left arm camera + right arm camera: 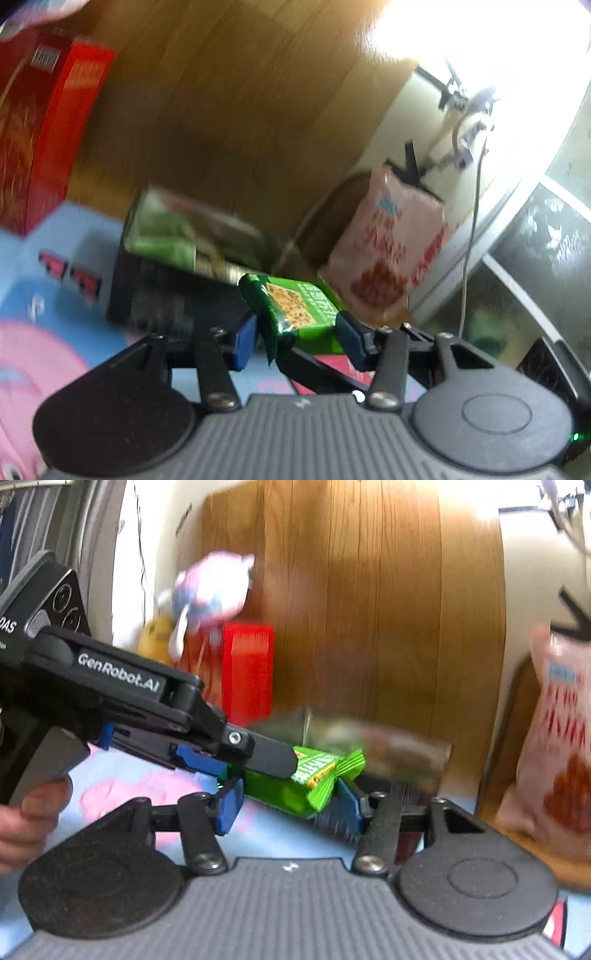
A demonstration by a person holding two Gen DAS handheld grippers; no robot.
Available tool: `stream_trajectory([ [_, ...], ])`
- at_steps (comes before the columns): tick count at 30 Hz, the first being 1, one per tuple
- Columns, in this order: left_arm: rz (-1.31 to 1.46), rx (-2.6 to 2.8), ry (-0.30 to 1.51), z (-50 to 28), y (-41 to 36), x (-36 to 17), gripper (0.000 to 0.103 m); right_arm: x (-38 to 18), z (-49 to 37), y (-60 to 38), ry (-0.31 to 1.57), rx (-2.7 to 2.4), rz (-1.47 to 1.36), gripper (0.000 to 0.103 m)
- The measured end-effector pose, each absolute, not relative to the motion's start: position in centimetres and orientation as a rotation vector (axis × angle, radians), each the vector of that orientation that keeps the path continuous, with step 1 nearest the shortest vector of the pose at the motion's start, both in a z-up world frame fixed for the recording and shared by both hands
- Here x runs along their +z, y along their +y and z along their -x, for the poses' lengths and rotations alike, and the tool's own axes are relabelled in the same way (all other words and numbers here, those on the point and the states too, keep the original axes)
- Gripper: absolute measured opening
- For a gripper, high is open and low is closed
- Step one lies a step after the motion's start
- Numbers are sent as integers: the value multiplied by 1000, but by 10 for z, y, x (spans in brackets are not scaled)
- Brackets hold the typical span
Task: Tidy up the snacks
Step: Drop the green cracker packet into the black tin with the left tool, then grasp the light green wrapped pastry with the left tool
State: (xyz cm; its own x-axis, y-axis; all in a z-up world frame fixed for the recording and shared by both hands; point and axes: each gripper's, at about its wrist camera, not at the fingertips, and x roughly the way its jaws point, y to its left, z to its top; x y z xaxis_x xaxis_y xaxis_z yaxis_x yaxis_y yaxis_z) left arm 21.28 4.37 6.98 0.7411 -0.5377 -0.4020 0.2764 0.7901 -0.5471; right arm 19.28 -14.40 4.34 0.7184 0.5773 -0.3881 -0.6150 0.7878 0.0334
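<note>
- The left gripper [295, 334] is clenched on a small green snack pack [295, 308], with a blue pad pressed on each side.
- The pack is held up off the blue and pink mat [55, 266], in front of a dark box [177, 295] with blurry green packs inside.
- The right gripper [291, 805] sits just below the same pack, fingers spread; touching or not is unclear.
- A pink snack bag [388, 247] stands near the box.
- A red box [40, 129] stands by the wooden wall.

We seem to be in a home: wooden panelling [369, 627] ahead, a plush toy [210, 587] up left, a cartoon-print cover [55, 240] underneath.
</note>
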Motion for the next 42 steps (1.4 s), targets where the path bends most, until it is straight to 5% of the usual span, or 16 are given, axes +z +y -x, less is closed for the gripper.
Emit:
stream_trajectory([
  [11,444,-291,546,-289,43,58,60,3,-271,-151,401,559,-82,69],
  [20,538,-288,471,-253,62,48,59,-1,-264,-160,394,577,-68,76],
  [27,567,-248,527,-178,92,36,60,-5,-262,-151,373,614,10,96],
  [32,598,-179,652,-130,109,-2,61,-4,-262,-152,371,622,-1,96],
  [42,544,-173,587,-108,114,-8,61,9,-230,-149,385,579,125,91],
])
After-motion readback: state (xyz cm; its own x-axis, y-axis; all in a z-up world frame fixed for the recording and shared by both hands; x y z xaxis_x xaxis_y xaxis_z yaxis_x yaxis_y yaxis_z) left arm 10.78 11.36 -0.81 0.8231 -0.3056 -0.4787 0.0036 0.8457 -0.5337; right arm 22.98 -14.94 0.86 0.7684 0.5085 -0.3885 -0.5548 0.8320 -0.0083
